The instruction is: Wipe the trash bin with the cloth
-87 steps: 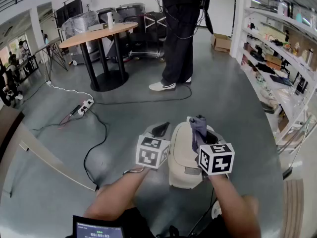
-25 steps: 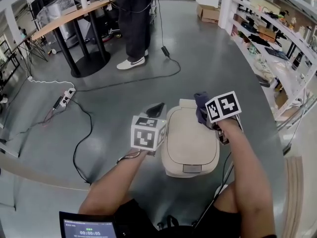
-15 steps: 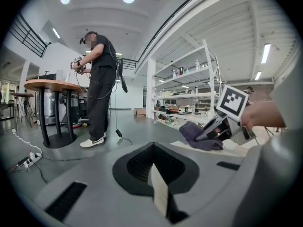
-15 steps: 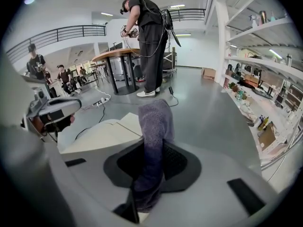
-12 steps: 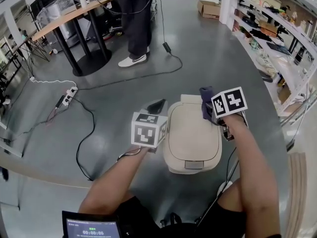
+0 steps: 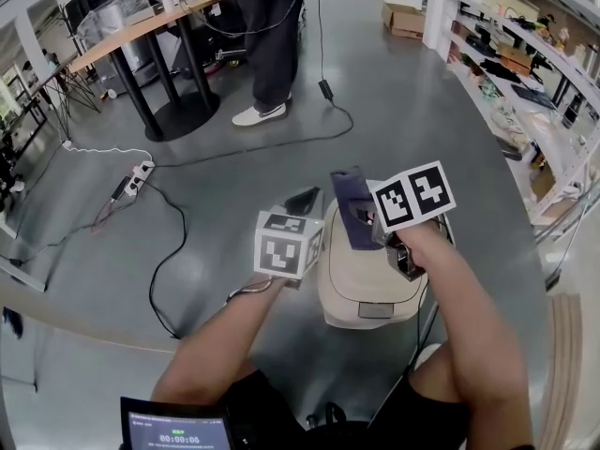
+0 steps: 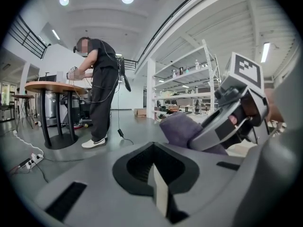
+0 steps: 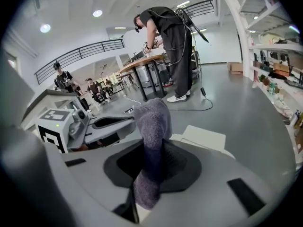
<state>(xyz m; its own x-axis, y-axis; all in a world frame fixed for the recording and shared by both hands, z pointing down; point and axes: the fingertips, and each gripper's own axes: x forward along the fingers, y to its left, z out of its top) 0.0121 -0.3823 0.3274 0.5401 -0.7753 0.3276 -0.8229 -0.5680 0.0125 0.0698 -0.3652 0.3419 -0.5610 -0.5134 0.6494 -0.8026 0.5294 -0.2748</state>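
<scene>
The purple cloth (image 8: 152, 126) was clamped between the closed jaws of the right gripper (image 8: 142, 197). Its fuzzy, rounded end stood out past them over the far end of the trash bin (image 6: 361, 284); contact could not be judged. The bin was seen as smooth cream plastic with a rounded lid. The left gripper (image 7: 158, 193) was held just beside its left edge, jaws together on nothing. A glossy grey floor (image 6: 234, 157), crossed by cables (image 6: 169, 251), was bordered by shelves (image 6: 525, 54) and a round table (image 6: 141, 26).

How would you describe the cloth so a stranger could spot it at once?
On the grey floor stands a cream trash bin. Over it the right gripper pinches the cloth: a fuzzy purple strip, the only soft thing among hard grey and cream parts.
</scene>
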